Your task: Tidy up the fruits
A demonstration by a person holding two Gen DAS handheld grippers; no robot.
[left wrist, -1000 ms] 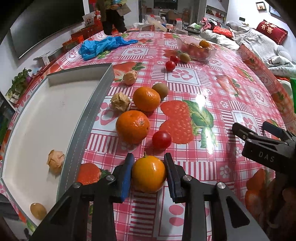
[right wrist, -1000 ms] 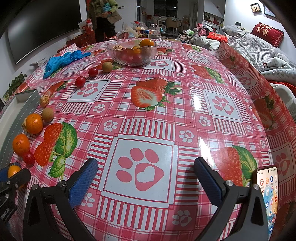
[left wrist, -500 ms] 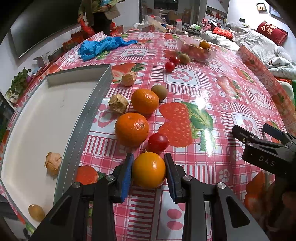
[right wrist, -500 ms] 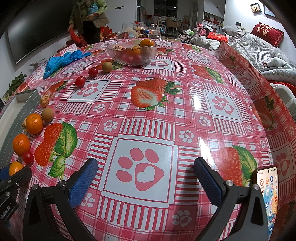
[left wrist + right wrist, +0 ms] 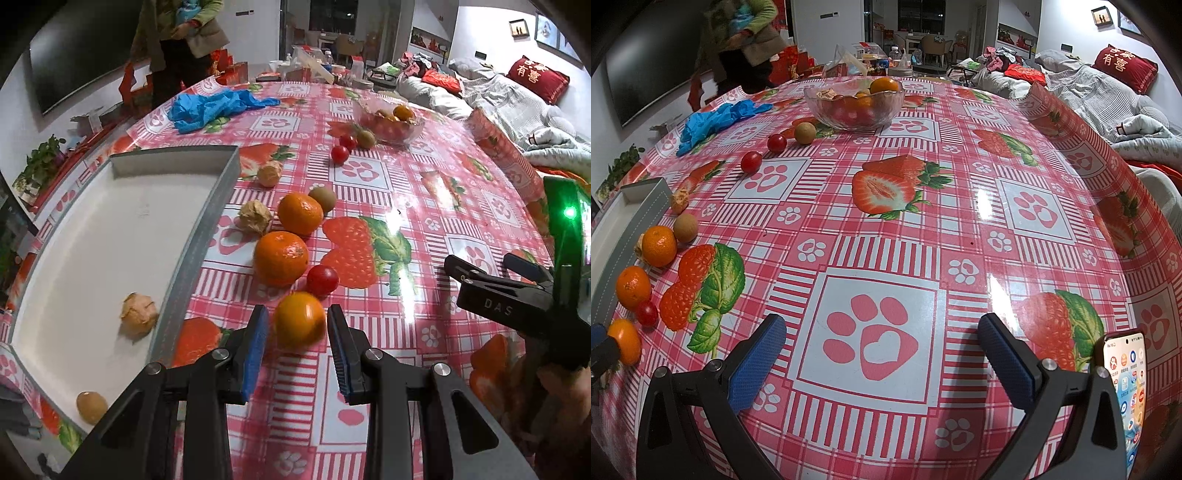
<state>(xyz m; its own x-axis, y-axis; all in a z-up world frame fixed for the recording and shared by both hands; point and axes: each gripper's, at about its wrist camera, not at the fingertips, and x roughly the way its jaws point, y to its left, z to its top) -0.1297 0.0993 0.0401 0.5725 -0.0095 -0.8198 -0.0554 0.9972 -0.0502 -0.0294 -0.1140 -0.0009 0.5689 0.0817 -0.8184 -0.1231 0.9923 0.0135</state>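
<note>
Left tongs: the left gripper [image 5: 297, 334] is narrowed on a small orange [image 5: 300, 318], which sits between the blue pads near their tips (blurred, so exact contact is hard to read, but it looks pinched).
Small orange: just in front of a cherry tomato [image 5: 322, 280] and a larger mandarin [image 5: 280, 257], right of the grey tray's wall [image 5: 192, 254].
Right tongs: the right gripper [image 5: 882, 363] stands wide, nothing between its pads, only tablecloth.
Tray: holds a papery husked fruit [image 5: 138, 314] and a small brown fruit [image 5: 91, 406].
Surface: glossy red checked tablecloth [image 5: 960, 236] with strawberries and paw prints; glass bowl [image 5: 854, 105] of fruit at the far side, blue gloves [image 5: 713, 120], a phone [image 5: 1124, 391] near the right edge.
Room: a person stands beyond the table; bedding with a red cushion at right.
</note>
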